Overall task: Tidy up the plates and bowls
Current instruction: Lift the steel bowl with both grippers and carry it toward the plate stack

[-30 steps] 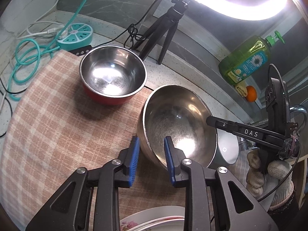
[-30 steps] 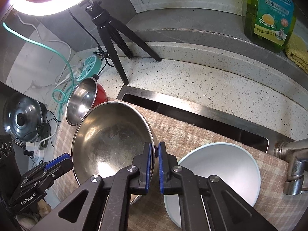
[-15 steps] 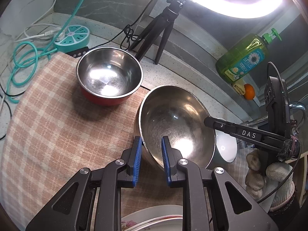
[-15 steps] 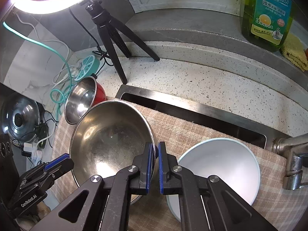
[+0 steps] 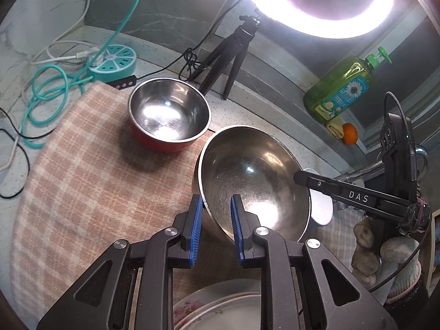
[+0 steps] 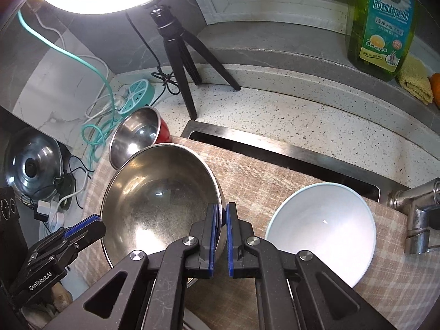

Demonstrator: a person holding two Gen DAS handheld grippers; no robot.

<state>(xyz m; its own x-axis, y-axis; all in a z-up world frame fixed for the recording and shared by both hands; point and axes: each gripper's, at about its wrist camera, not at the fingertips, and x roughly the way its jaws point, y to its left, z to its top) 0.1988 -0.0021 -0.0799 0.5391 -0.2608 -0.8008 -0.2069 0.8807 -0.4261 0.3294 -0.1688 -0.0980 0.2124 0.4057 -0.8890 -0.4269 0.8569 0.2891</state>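
A kitchen bench beside a sink, partly covered by a pink-and-cream checked cloth. A large steel bowl sat tilted over the cloth, gripped from two sides. The left claw straddled its near rim, one blue pad outside the wall and one inside, pressing on the metal. The right claw was clenched on the opposite rim, its pads almost meeting with only the thin steel edge between them; a gloved hand held that tool. Whether the bowl was clear of the cloth or just touching it could not be told.

Behind it, on the far part of the cloth, stood a smaller steel bowl with a red outside, upright and apart from the others. To the right lay a pale blue-white bowl, tilted, close beside the large bowl. A stack of flowered plates showed at the near edge, under the left claw.

The sorting looked to be at an early or middle stage: the plates were already stacked, but the three bowls were all separate, none nested. The large bowl appeared to be mid-carry; it and the other two bowls remained to be placed.
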